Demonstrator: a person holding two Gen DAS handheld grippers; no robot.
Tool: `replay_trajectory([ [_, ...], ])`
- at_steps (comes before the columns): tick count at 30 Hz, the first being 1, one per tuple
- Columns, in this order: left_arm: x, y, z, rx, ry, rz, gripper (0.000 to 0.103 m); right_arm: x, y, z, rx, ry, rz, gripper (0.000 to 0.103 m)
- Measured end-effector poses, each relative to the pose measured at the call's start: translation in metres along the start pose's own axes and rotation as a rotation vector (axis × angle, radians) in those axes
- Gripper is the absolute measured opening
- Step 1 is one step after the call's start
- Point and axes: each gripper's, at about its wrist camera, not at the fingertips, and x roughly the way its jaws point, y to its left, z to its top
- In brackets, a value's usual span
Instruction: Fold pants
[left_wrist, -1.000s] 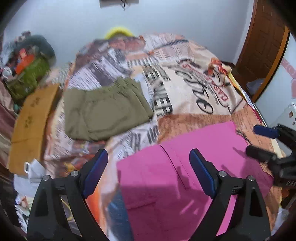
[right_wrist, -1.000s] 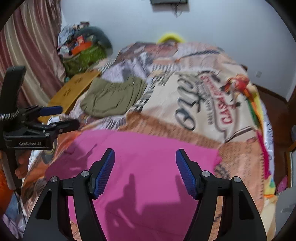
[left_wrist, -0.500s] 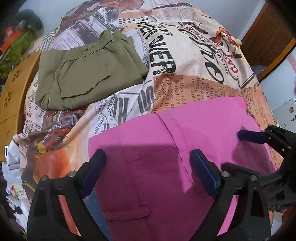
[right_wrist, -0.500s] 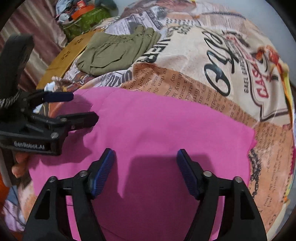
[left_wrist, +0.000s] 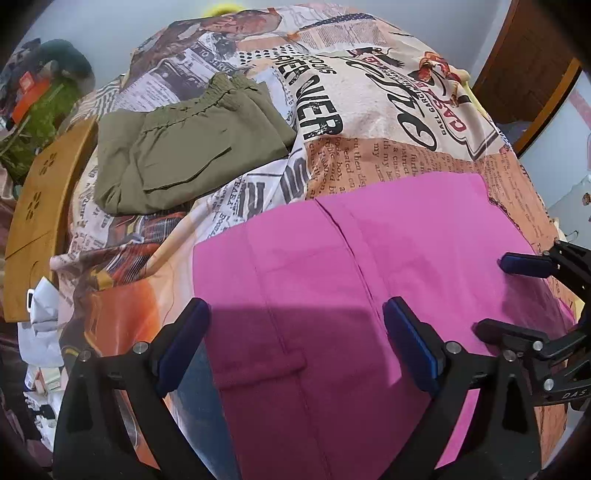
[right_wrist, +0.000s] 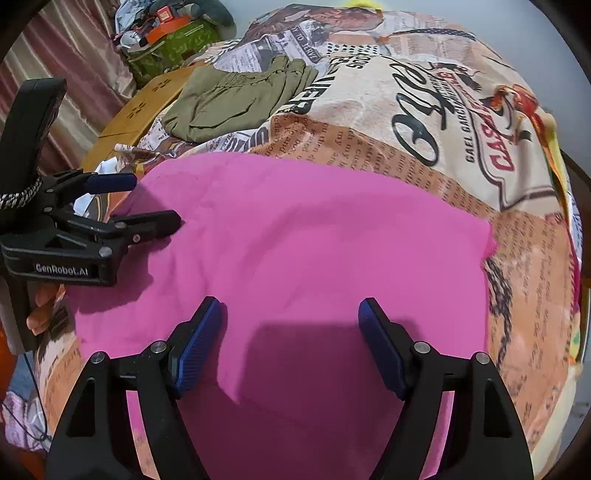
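Pink pants (left_wrist: 369, 266) lie spread flat on the printed bedspread, also in the right wrist view (right_wrist: 295, 236). A seam and a pocket flap show on them in the left wrist view. My left gripper (left_wrist: 295, 347) is open and empty just above the pants' left part; it shows from the side in the right wrist view (right_wrist: 147, 201). My right gripper (right_wrist: 290, 347) is open and empty above the pants' near middle; it shows at the right edge of the left wrist view (left_wrist: 495, 295).
Folded olive-green pants (left_wrist: 184, 147) lie farther back on the left of the bed. A wooden board (left_wrist: 40, 199) lies along the bed's left edge, with a pile of clutter (right_wrist: 170, 29) behind it. A brown door (left_wrist: 532, 59) stands at the right.
Both grippers have dropped lower and closer over the pink pants. Both stay open. The pants have not moved.
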Motion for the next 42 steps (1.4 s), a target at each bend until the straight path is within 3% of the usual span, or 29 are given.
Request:
replay_trajectory([
  [9,-0.025,-0.004,-0.030,0.015,-0.060,0.074,0.097,-0.021,-0.010,-0.032,0.074,-0.025,-0.008,0.076],
  [16,-0.039,-0.002,-0.056,0.021,-0.093,0.129,0.098,-0.035,-0.002,-0.056,0.055,-0.057,-0.061,0.078],
  [23,-0.046,0.001,-0.061,-0.025,-0.100,0.125,0.098,-0.039,0.008,-0.059,0.039,-0.089,-0.095,0.078],
  [29,-0.071,0.009,-0.065,-0.073,-0.161,0.148,0.097,-0.056,0.023,-0.053,0.014,-0.162,-0.085,0.078],
  [34,-0.084,0.030,-0.070,-0.195,-0.141,0.074,0.097,-0.059,0.037,-0.043,0.003,-0.208,-0.051,0.078],
  [38,-0.085,0.046,-0.080,-0.324,-0.105,-0.034,0.097,-0.046,0.044,-0.038,0.007,-0.195,-0.033,0.078],
  [42,-0.079,0.042,-0.087,-0.330,-0.063,-0.085,0.097,-0.026,0.045,-0.037,0.010,-0.133,-0.032,0.078],
])
